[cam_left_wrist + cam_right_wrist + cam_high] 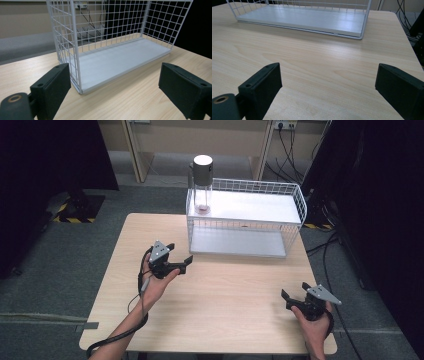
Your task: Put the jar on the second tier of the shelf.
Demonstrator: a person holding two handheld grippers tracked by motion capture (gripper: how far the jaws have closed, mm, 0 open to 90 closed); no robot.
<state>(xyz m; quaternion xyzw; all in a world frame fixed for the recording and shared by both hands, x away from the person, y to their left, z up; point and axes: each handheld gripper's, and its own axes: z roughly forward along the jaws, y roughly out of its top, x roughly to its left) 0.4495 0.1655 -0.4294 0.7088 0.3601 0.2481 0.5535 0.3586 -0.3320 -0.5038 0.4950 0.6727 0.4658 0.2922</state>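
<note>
Nearest the person, the right gripper [295, 296] sits low over the front right part of the tabletop [225, 305], its jaws spread wide with nothing but bare wood between them in the right gripper view. A little farther in, the left gripper [181, 254] hangs above the tabletop just short of the front left corner of the white wire rack [245, 217]; its jaws are likewise apart and empty, and in the left gripper view the rack's [75, 50] corner post and lower shelf lie straight ahead. Farthest off, a clear bottle [202, 187] with a grey cap stands upright on the rack's upper shelf, at its left end. The step in hand looks like an approach by the left gripper toward the rack, with nothing grasped yet. If the bottle is the target, the next move calls for lifting the left gripper to upper-shelf level, clearing the wire rim, and closing on the bottle's body without tipping it.
</note>
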